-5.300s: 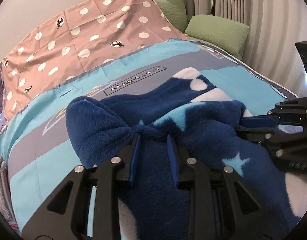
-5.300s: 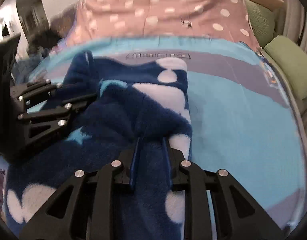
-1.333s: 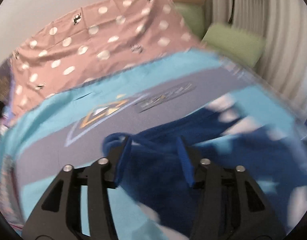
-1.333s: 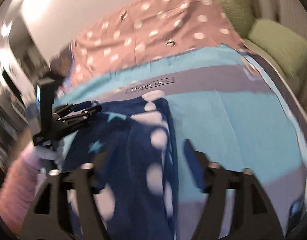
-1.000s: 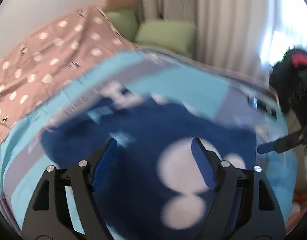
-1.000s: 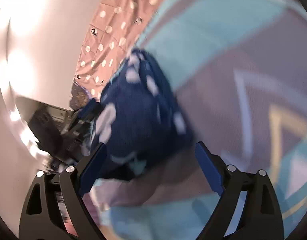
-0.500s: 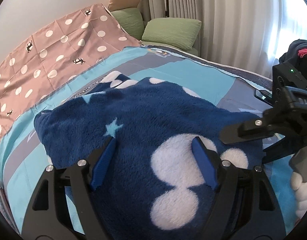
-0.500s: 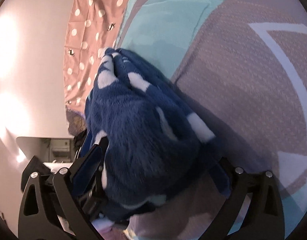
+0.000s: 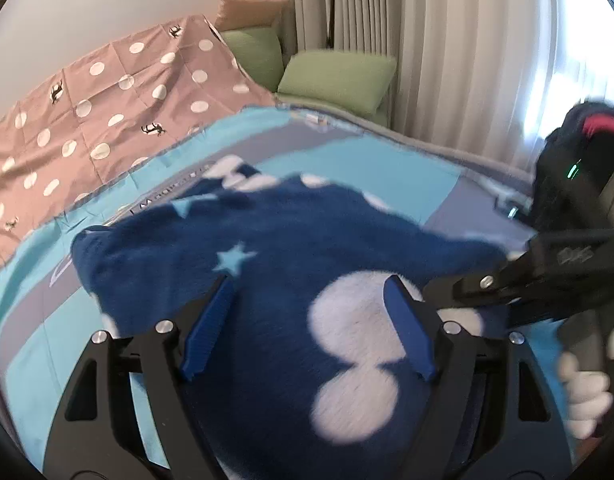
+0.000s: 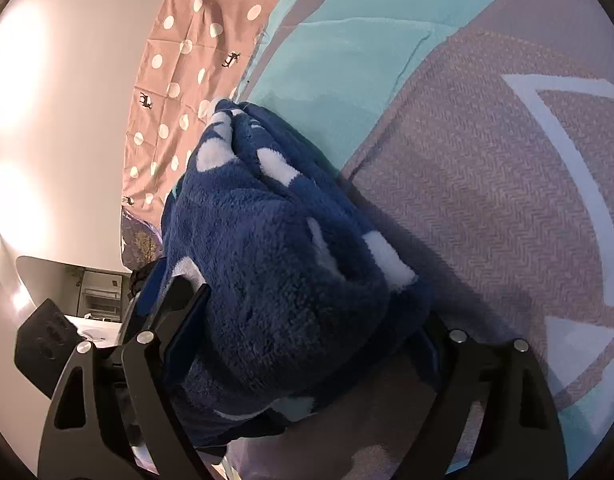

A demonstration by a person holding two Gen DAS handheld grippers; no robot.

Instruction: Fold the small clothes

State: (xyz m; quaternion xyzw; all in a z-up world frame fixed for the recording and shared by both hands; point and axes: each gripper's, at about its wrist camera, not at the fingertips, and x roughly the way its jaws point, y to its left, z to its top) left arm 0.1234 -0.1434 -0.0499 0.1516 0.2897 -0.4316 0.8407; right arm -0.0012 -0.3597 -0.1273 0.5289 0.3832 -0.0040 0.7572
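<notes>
The left gripper (image 9: pixel 309 326) has its jaws spread wide over the folded navy fleece garment (image 9: pixel 283 264), which lies on the blue-and-grey bedspread (image 9: pixel 391 168) under both tools. To its right, the right gripper (image 10: pixel 307 340) straddles the bundle's end, fingers likewise apart.

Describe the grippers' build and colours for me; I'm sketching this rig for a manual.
Both grippers are black plastic frames with triangular cut-outs and silver screw heads. The left gripper has blue pads on its fingers. In the left wrist view, the right gripper shows embossed lettering too blurred to read and a small green light on its black body; the hand holding it wears a white glove.
</notes>
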